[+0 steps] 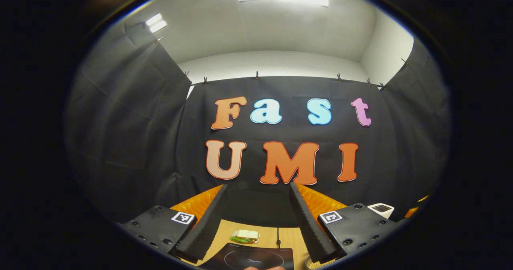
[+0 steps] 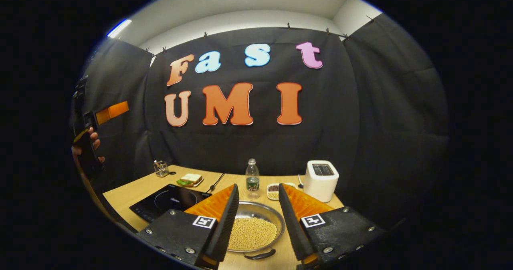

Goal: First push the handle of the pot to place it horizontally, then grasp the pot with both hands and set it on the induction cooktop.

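Pot (image 2: 253,226) is sitting on tabletop (image 2: 132,194) right of cooktop (image 2: 170,202), dark handle (image 2: 259,255) facing near edge; right tool (image 2: 256,214) hovering above, jaws apart, left tool (image 1: 256,222) also gaping—nudge handle sideways gently, low.

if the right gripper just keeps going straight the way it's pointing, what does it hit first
Most likely the pot of beans: it sits directly between and ahead of the right gripper, whose jaws stand open. The water bottle lies farther along that line, though depth is hard to judge.
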The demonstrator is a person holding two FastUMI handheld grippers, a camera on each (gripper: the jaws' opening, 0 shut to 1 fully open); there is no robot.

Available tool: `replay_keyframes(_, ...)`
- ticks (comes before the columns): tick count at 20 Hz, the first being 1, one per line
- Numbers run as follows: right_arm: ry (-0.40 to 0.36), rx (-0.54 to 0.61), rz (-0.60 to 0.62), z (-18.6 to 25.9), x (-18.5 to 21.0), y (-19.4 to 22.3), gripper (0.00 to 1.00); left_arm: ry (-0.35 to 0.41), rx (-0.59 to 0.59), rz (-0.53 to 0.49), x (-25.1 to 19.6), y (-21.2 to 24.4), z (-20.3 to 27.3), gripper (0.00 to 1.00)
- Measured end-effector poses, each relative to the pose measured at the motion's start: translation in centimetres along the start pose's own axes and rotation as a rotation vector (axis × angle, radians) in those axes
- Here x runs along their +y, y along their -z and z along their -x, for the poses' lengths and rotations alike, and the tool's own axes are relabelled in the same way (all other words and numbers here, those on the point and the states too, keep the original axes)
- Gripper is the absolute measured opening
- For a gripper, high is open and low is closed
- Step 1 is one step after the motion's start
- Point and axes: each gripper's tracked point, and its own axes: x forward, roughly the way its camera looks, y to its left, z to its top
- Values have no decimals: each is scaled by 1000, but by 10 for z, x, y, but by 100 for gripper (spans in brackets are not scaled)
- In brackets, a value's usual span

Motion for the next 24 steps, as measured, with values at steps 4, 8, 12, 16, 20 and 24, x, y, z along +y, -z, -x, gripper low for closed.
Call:
replay_keyframes(4, -34, 119, -12, 9, 11, 50, 40, 10, 31, 12, -3, 11, 1, 98)
replay_keyframes(8, -62, 243, -82, 19, 19, 102, 15, 26, 45, 23, -7, 16, 4, 97)
replay_keyframes(12, -83, 330, -191, 28, 27, 132, 4, 29, 57, 30, -7, 20, 4, 97)
replay_keyframes(16, -134, 418, -278, 39, 46, 160, 0, 34, 77, 32, -8, 25, 2, 97)
replay_keyframes(20, -183, 530, -317, 43, 67, 194, 0, 39, 92, 44, -12, 31, -1, 98)
replay_keyframes(24, -126, 646, -357, 36, 60, 225, 0, 47, 99, 32, -15, 34, -3, 98)
